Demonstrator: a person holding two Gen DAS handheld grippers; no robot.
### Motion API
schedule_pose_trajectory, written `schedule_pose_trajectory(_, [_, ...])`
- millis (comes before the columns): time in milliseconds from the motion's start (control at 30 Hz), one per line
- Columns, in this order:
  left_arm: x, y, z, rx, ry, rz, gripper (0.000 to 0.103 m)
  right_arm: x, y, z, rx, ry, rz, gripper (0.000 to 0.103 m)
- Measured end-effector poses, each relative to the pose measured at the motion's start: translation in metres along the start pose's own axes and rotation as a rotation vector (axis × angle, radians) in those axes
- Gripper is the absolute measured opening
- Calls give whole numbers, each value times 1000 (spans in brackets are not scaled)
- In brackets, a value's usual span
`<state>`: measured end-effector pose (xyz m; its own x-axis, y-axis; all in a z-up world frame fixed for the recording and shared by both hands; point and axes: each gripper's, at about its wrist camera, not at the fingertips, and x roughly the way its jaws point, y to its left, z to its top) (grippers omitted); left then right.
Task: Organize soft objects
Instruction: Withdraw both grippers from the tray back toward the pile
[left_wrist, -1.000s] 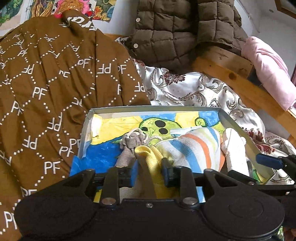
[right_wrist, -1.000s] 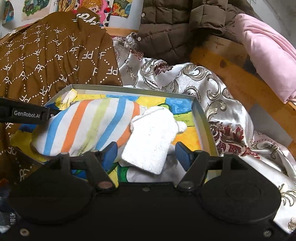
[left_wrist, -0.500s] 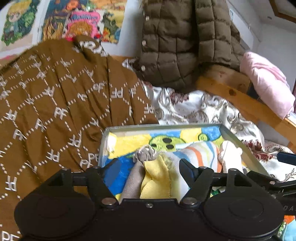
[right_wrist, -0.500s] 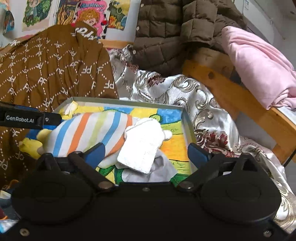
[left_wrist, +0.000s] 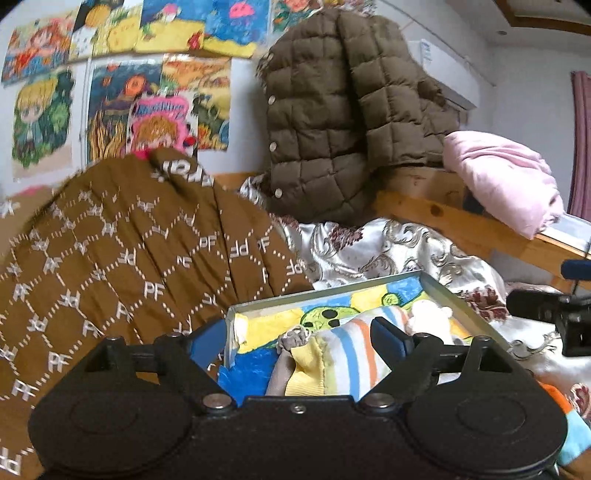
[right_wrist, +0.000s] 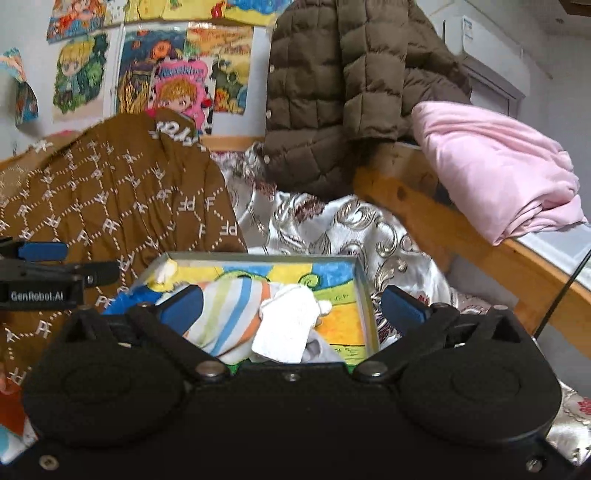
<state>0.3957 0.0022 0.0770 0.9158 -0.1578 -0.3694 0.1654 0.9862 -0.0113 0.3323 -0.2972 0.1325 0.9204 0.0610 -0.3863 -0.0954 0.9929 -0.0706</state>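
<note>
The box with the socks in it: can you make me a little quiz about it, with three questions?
1. True or false: the left gripper is squeezing the yellow sock.
2. What lies right on top of the striped sock in the box? A) the white sock B) a pink blanket C) a brown coat
3. Fill in: the right gripper has its jaws ____.

Key:
1. False. Its jaws are spread wide and nothing is between them.
2. A
3. open
</note>
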Motion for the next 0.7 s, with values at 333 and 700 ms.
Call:
schedule_pose_trajectory(333, [-83, -14, 10, -20, -61, 8, 97, -75, -12, 16, 37, -64, 32, 102])
schedule_pose_trajectory(700, [-187, -36, 5, -18, -91, 23, 97, -182, -9, 19, 13, -129, 79, 102])
